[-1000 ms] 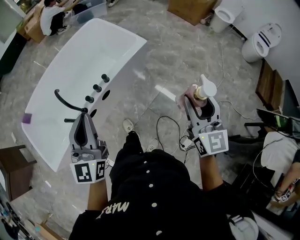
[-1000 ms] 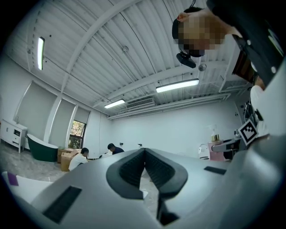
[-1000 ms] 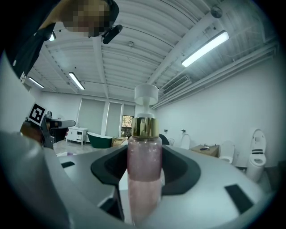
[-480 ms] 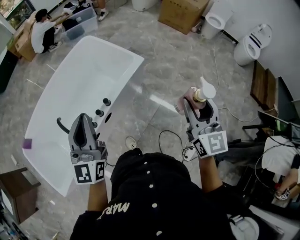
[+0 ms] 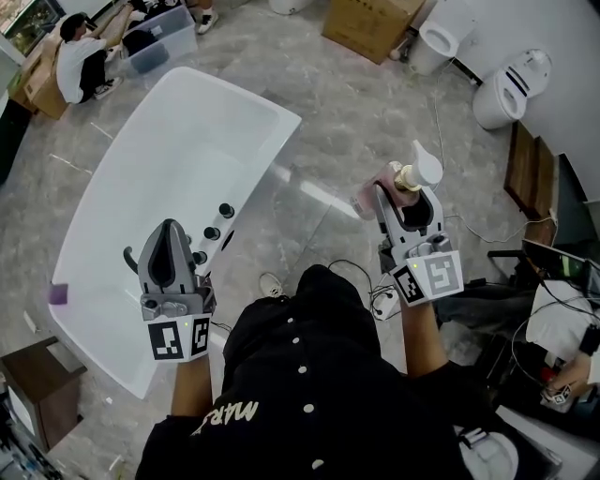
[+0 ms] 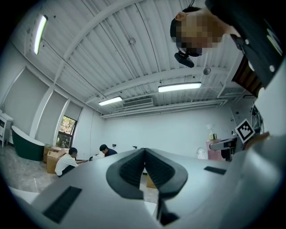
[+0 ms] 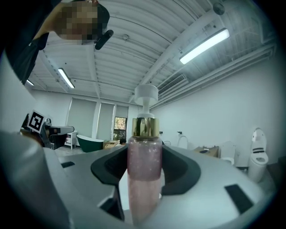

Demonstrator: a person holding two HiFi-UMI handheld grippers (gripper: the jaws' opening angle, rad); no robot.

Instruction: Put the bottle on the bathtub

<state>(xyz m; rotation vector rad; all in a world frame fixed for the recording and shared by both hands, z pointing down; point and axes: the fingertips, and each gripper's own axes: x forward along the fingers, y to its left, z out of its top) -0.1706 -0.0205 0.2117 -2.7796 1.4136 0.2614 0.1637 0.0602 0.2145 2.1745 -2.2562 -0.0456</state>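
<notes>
A pink pump bottle (image 5: 380, 187) (image 7: 144, 167) with a gold collar and white pump head stands upright between the jaws of my right gripper (image 5: 405, 199) (image 7: 145, 172), which is shut on it, held in the air over the grey floor. The white bathtub (image 5: 112, 187) stretches across the left of the head view, with black tap knobs (image 5: 213, 232) on its near rim. My left gripper (image 5: 170, 251) (image 6: 144, 169) hovers above that rim near the knobs, jaws shut with nothing between them. The bottle is well to the right of the tub.
Toilets (image 5: 514, 84) stand at the upper right and a cardboard box (image 5: 373, 23) at the top. A person (image 5: 77, 58) crouches beyond the tub's far end by a plastic bin (image 5: 159, 45). Cables (image 5: 352, 272) trail on the floor. A dark wooden stool (image 5: 33, 392) sits lower left.
The view has shifted closer to the tub. Both grippers have moved slightly forward, the left now over the tub's rim by the knobs. The bottle stays in the right gripper.
</notes>
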